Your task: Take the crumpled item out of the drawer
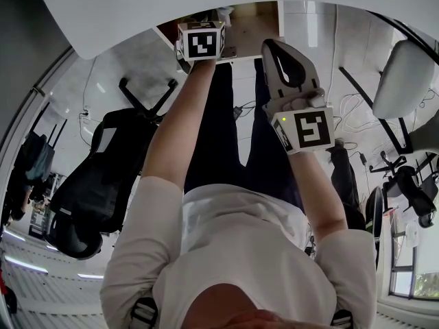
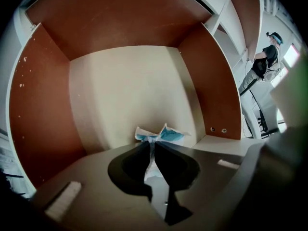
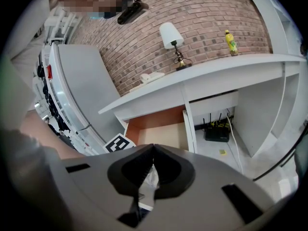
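The crumpled item [image 2: 161, 134], a blue and white wad, lies near the front of the open drawer [image 2: 120, 90], which has a pale floor and red-brown walls. My left gripper [image 2: 151, 143] points steeply down into the drawer, and its dark jaws pinch the wad, which runs down between them. In the head view only the left gripper's marker cube [image 1: 201, 41] shows, at the drawer [image 1: 255, 20]. My right gripper [image 1: 269, 46] hovers just outside the drawer's right side. Its tips [image 3: 153, 148] meet, and I see nothing held.
The drawer [image 3: 161, 129] hangs under a white desk [image 3: 202, 76] bearing a lamp [image 3: 169, 35] and a yellow bottle [image 3: 231, 41]. A black router [image 3: 217, 134] sits on the floor below. A black office chair [image 1: 103, 177] stands at my left, a white chair [image 1: 405, 77] at right.
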